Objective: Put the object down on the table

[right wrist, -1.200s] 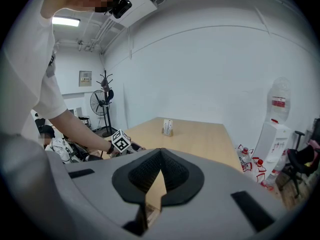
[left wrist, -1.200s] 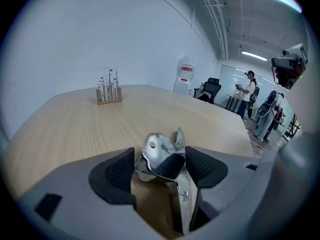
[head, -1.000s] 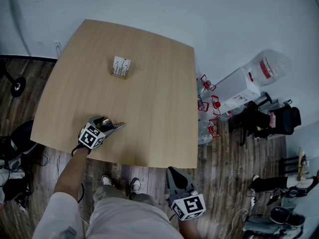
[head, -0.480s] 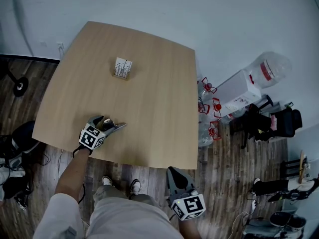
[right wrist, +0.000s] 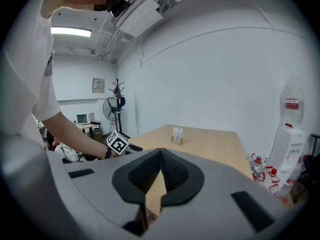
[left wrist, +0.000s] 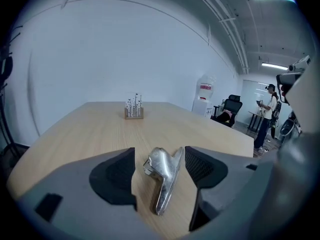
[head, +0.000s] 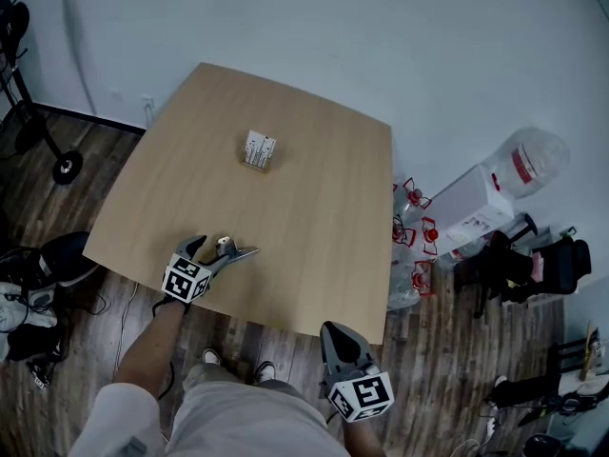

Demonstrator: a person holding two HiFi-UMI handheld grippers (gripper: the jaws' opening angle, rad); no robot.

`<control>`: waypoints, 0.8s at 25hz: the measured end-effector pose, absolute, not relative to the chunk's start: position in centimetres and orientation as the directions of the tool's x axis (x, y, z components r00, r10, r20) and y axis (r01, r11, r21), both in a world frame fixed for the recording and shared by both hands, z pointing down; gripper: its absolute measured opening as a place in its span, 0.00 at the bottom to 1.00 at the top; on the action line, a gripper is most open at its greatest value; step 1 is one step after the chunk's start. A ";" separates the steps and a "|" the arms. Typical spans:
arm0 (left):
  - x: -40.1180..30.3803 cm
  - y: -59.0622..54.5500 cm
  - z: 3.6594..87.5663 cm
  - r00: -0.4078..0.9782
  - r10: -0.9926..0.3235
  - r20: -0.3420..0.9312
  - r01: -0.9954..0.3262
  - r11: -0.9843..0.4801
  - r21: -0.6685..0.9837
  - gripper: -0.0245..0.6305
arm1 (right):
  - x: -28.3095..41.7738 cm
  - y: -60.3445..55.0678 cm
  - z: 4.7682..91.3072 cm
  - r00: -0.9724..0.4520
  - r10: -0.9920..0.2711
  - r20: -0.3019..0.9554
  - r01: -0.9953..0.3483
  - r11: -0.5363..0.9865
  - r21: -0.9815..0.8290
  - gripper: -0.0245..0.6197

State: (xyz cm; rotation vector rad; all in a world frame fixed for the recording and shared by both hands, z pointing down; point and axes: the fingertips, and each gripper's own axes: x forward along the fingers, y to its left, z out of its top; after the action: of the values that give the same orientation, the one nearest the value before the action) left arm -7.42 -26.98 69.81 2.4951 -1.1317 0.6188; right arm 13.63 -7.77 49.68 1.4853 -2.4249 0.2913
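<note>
A shiny, curved cast-metal piece (left wrist: 163, 176) lies flat on the pale wooden table (left wrist: 90, 124), loose between the left gripper's (left wrist: 159, 160) wide-parted, dark ribbed jaws.

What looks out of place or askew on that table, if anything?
Nothing stands out. A shiny metal piece lies slanted on the table between the open jaws of the left tool, and a small rack stands upright farther back. Nothing looks spilled or broken.
</note>
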 end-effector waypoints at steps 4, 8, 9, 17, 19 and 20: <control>-9.0 -26.1 68.9 0.529 -0.666 0.526 -0.816 -0.569 0.100 0.49 | 13.3 -8.4 49.0 -0.475 -0.825 0.306 -0.870 0.492 -0.024 0.04; -10.1 -25.1 67.3 0.490 -0.701 0.518 -0.847 -0.523 0.094 0.47 | 13.1 -8.2 48.7 -0.511 -0.813 0.279 -0.851 0.524 -0.034 0.04; -10.2 -24.8 66.8 0.486 -0.707 0.514 -0.850 -0.519 0.091 0.47 | 13.1 -8.1 48.7 -0.519 -0.809 0.274 -0.847 0.530 -0.038 0.04; -11.2 -23.0 61.7 0.453 -0.780 0.431 -0.877 -0.477 0.057 0.31 | 12.5 -7.8 49.2 -0.582 -0.771 0.260 -0.808 0.584 -0.077 0.04; -11.3 -22.4 60.7 0.447 -0.795 0.410 -0.881 -0.470 0.048 0.22 | 11.9 -7.9 49.5 -0.605 -0.752 0.263 -0.790 0.607 -0.084 0.04; -11.3 -22.1 60.3 0.443 -0.803 0.399 -0.884 -0.465 0.045 0.20 | 11.6 -8.0 49.6 -0.614 -0.745 0.262 -0.783 0.615 -0.086 0.04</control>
State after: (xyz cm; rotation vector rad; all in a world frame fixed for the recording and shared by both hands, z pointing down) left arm -11.34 -22.11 60.27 2.4495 -1.4636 0.4759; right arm 11.61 -7.95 49.55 1.2640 -2.6389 0.2851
